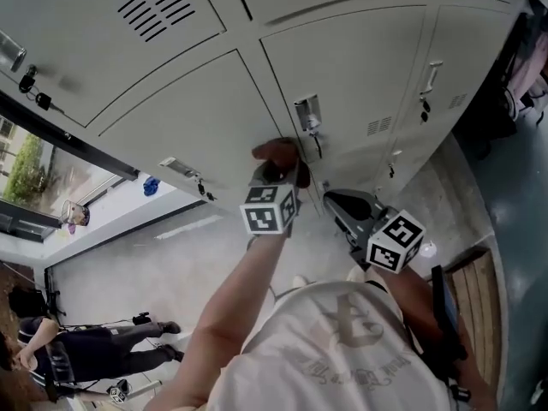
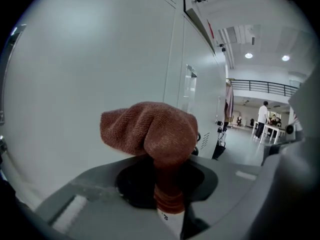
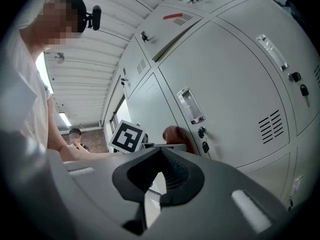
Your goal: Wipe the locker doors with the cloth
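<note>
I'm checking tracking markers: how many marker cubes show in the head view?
2. One cube rides on the left gripper, whose tongs hold the cloth at a locker door; the other sits on the right gripper, further right and lower. None seems hidden.

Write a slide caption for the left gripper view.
Left tongs grip a rust-brown cloth held up beside a pale grey locker door.

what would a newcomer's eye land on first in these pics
The rust-brown cloth, bunched in the shut left tongs, held up at a pale grey locker door in the head view's middle. Then the bank of lockers filling every view, and the right tongs, shut and empty, just right of the cloth.
</note>
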{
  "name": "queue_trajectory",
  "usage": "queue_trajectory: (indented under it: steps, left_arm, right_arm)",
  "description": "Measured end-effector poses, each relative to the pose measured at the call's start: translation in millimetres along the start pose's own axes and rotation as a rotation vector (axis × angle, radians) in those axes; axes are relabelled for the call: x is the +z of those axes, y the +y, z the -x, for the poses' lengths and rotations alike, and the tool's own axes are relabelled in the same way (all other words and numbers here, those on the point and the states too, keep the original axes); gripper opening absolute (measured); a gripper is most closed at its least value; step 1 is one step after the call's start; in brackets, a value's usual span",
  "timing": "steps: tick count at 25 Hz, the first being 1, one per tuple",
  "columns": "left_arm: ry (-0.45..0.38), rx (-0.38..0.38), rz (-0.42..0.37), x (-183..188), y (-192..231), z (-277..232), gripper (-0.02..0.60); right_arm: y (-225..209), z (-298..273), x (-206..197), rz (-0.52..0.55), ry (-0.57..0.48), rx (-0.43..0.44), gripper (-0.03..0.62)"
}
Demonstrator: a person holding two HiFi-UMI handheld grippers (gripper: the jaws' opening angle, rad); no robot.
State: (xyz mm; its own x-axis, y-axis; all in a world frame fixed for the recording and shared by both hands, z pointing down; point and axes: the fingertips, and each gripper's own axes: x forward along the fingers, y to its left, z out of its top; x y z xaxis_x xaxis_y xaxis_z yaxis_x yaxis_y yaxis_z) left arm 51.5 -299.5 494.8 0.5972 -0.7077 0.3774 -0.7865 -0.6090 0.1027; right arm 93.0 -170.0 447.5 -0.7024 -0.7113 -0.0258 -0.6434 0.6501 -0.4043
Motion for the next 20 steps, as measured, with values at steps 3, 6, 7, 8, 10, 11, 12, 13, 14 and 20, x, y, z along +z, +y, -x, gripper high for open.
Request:
queue_trajectory:
  steps: [3, 6, 7, 8, 10, 11, 12, 13, 14, 20]
  left_arm:
    - [0.036, -0.004, -0.043, -9, -5, -10, 0.084]
    - [0.058, 0.006, -0.036, -18, -2, -12, 0.084]
    - [0.059, 0.013, -0.03, -21, 2, -12, 0.084]
    - [0.058, 0.021, -0.026, -23, 5, -10, 0.084]
    - [0.059, 0.042, -0.023, -27, 12, -7, 0.084]
    - [0.061, 0.055, -0.022, -31, 17, -5, 0.084]
    - [0.067, 0.068, -0.019, -34, 22, -3, 0.084]
    - [0.072, 0.083, -0.015, -39, 27, -1, 0.083]
    - [0.075, 0.098, -0.008, -43, 34, 3, 0.084]
    - [0.092, 0.178, 0.042, -69, 75, 25, 0.084]
  right_arm:
    - [-5, 5, 2, 0.001, -0.005, -0.014, 0.009]
    - [-9, 7, 1, 0.002, -0.009, -0.022, 0.009]
    - [-9, 6, 0, 0.001, -0.009, -0.022, 0.009]
    - [-8, 5, 0, -0.001, -0.006, -0.022, 0.009]
    - [-7, 3, -1, -0.002, -0.001, -0.02, 0.009]
    - [-7, 2, -1, -0.002, 0.001, -0.018, 0.009]
    - [-6, 0, -1, -0.001, 0.002, -0.015, 0.009]
    - [-4, -2, -1, 0.0, 0.004, -0.01, 0.009]
    - [-2, -4, -2, 0.002, 0.007, -0.005, 0.009]
    - [4, -14, -8, 0.005, 0.025, 0.019, 0.009]
